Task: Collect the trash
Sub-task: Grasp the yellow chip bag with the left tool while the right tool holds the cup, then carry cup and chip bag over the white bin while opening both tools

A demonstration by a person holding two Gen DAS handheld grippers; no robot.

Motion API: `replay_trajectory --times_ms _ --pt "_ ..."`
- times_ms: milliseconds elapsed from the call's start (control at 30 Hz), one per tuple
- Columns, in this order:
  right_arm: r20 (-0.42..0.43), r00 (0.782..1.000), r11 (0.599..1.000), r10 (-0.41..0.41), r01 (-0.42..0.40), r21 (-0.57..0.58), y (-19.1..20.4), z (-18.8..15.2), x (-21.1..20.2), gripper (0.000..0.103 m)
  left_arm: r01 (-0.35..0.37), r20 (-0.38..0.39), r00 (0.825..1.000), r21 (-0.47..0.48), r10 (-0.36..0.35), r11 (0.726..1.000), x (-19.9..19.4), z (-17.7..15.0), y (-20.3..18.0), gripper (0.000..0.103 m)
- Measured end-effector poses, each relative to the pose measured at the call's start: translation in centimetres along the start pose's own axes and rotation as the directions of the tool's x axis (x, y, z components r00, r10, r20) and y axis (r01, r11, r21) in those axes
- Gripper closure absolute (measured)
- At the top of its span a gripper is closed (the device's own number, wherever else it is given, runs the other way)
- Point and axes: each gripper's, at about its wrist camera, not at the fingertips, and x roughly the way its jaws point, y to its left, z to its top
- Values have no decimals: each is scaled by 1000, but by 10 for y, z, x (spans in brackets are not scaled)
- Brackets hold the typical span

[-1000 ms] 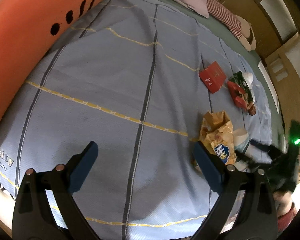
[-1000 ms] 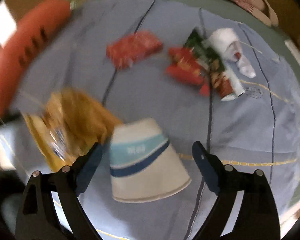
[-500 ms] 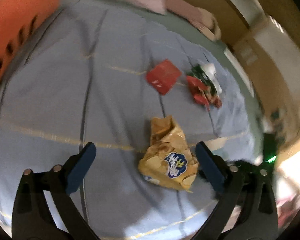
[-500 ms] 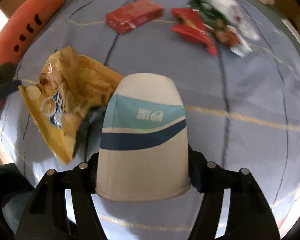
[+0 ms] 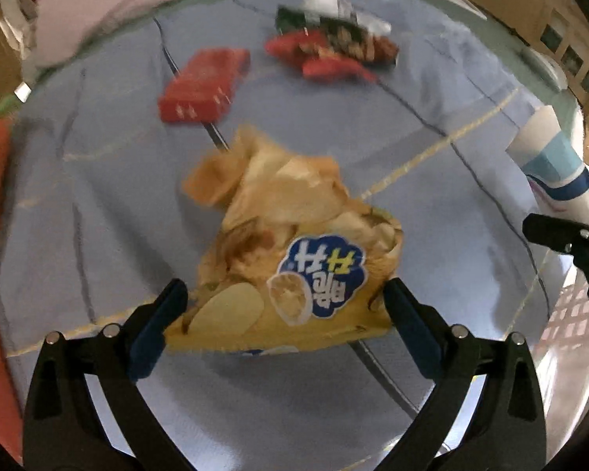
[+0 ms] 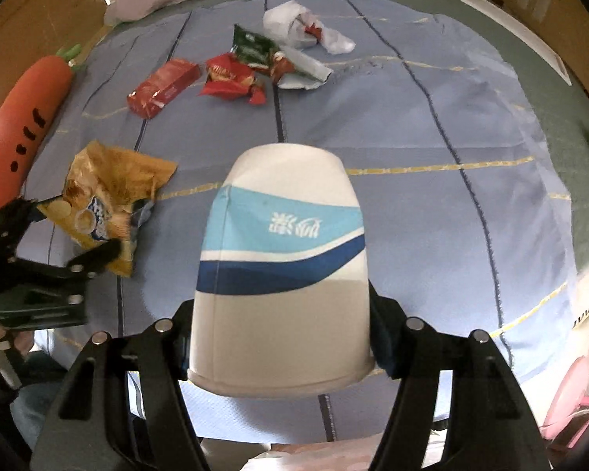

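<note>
Orange plush carrot [image 6: 27,114] lies at far left edge of the bed, not trash, leave it. Next along, yellow crisp bag [image 5: 294,259] lies crumpled on the blue bedspread [image 6: 432,180]; left gripper [image 5: 280,310] straddles it, jaws wide, pads either side of the bag's bottom seam and, from what shows, not yet pressing. To do this well: drop a little lower so both pads meet the bag's body rather than the flimsy corner, then close fully, since the foil will crush and could slip out of a loose pinch. Bag mouth is open at the far end, so keep it tilted up in case crumbs are left. Behind it, red box [image 5: 206,84], then red wrapper [image 6: 231,80], green packet [image 6: 251,49] and white crumpled paper [image 6: 302,29], all untouched, well apart from both grippers. Right side: right gripper [image 6: 280,343] has just been closing and now clamps the upside-down paper cup [image 6: 284,259] near its rim, pads on both walls, about half open. Cup looks lifted off the spread. Hold light, thin paper wall dents easily. No bin visible in either view.
</note>
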Motion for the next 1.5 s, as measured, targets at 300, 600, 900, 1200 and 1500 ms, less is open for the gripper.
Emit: replay_trajectory --times_ms 300,600,900,1200,1500 --pt "-11 1000 999 -3 3 -51 26 0 16 37 61 43 997 -91 -57 994 -8 -4 25 42" --pt "12 1000 997 -13 14 -80 41 1 14 37 47 117 992 -80 -37 996 -33 -11 28 56" --pt "53 998 993 -15 21 -120 60 1 4 37 19 182 983 -97 -1 995 -56 -20 34 57" --pt "76 997 991 -11 21 -132 73 2 -1 37 -61 267 960 -105 87 993 -81 -28 36 58" --pt "264 964 994 18 11 -109 66 -18 -76 37 16 351 934 -232 68 973 -144 -69 33 58"
